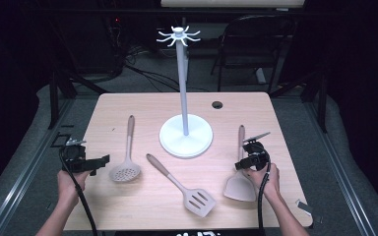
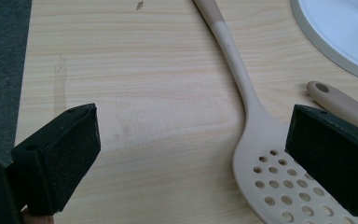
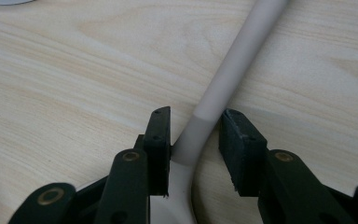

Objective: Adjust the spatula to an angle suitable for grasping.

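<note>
Three utensils are lying on the pale wooden table (image 1: 128,105), and two hand-held grippers are working at its near edge. Nearest the person, a slotted spatula (image 1: 183,186) is resting in the middle, its head pointing near-right and its handle angling up to the far left.

To the right, a solid spatula (image 1: 239,169) is lying with its flat blade near and its handle pointing far. The right gripper (image 3: 193,135) is sitting over the neck of this spatula, where the pale handle meets the blade. In the right gripper view, its jaws are straddling the neck, partly closed; one jaw seems to be touching the neck while the other is standing slightly off it, so a firm grip is not showing. The spatula is lying flat on the wood.

At the near left, the left gripper (image 2: 191,154) is hovering by the table edge, held in the person's left hand (image 1: 69,183). Its jaws are spread wide and holding nothing. In the left gripper view, the perforated head of a skimmer spoon (image 1: 126,160) is lying partly behind one jaw, with bare wood between the two.

The skimmer's handle is running away toward the far side. Farther on, near the table's centre, a white hook stand (image 1: 182,83) is standing upright on a round base, its hooks fanning out at the top. Beyond it, a small dark grommet (image 1: 217,104) is sitting in the tabletop.
</note>
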A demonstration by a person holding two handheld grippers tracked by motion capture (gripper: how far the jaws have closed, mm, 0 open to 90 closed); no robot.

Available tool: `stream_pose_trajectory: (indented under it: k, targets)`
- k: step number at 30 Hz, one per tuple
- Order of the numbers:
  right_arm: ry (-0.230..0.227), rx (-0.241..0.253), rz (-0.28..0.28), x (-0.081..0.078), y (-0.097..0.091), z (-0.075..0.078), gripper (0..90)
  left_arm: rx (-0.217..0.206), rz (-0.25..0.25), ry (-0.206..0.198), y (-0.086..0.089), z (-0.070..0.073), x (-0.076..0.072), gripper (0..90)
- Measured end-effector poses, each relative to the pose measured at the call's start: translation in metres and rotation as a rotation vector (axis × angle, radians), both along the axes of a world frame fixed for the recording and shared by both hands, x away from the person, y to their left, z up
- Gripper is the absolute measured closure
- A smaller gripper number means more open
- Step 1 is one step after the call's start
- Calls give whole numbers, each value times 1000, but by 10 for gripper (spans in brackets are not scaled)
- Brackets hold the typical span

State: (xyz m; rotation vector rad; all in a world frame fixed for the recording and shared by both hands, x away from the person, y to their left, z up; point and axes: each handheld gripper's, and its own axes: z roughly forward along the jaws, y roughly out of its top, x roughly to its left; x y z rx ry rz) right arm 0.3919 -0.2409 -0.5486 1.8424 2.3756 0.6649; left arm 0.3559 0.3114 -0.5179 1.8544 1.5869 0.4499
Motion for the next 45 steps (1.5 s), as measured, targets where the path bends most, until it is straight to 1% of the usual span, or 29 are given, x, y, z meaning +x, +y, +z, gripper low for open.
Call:
stream_pose_trajectory:
  k: [3,5,8,9,10,11,12,13,14,15,16,18,20,22,23,25,27,28,30,33,35,36,39,40,41,42,43,44,45]
  targets:
    - [19,-25,7,0,-3,2,671,2,-5,-5,-1,1,-2,32]
    - [25,-30,11,0,-3,2,676,5,-3,-3,-1,2,-4,34]
    - [34,-57,15,1,1,4,680,6,-2,13,1,0,-3,40]
    - [45,-63,27,3,2,4,685,0,-5,22,1,0,-3,39]
    - [42,-76,28,5,5,4,695,4,-6,23,0,-1,-2,39]
    - [46,-77,44,8,7,4,706,9,-10,26,-1,-1,-2,39]
    - [48,-90,45,9,9,5,708,9,-10,26,-1,-1,-2,39]
    - [48,-90,45,9,9,5,708,12,-13,26,-3,-1,-1,39]
    - [40,-104,36,12,13,3,710,19,-17,29,-5,-2,-1,42]
    - [40,-104,36,12,13,3,710,24,-17,30,-6,-2,0,42]
    - [42,-121,37,14,14,2,716,32,-26,33,-9,-3,0,44]
    - [49,-126,42,16,14,2,724,36,-29,35,-11,-2,0,46]
    - [40,-110,25,15,13,1,732,44,-39,30,-14,-1,-1,46]
    - [45,-101,23,15,12,1,742,52,-38,24,-14,-1,-1,47]
    - [32,-85,5,14,13,0,748,57,-42,21,-15,0,-2,47]
    - [35,-74,11,15,12,0,765,58,-43,21,-15,0,-2,47]
    - [44,-86,20,15,11,1,776,56,-39,19,-14,0,-2,48]
    - [37,-78,10,15,12,1,785,55,-35,19,-13,0,-2,48]
    - [39,-87,11,15,12,1,785,52,-35,23,-13,0,-1,47]
    - [27,-99,4,14,11,2,786,51,-38,20,-13,0,-1,47]
    - [24,-94,4,14,10,3,786,50,-40,14,-13,0,-2,47]
    - [12,-81,1,13,8,4,786,50,-38,12,-13,1,-2,46]
    - [-13,-70,9,10,6,10,786,55,-39,3,-12,1,-3,46]
    - [-33,-61,4,8,6,11,786,57,-37,-1,-12,1,-3,46]
    - [-46,-53,32,5,5,17,785,57,-37,-6,-11,2,-3,45]
    - [-59,-44,33,4,6,20,785,49,-31,-16,-11,2,-3,45]
    - [-59,-44,33,4,6,20,785,49,-31,-16,-11,2,-3,45]
    - [-88,-40,40,0,5,25,785,46,-32,-21,-11,2,-3,45]
    - [-88,-40,40,0,5,25,785,43,-33,-22,-10,3,-3,45]
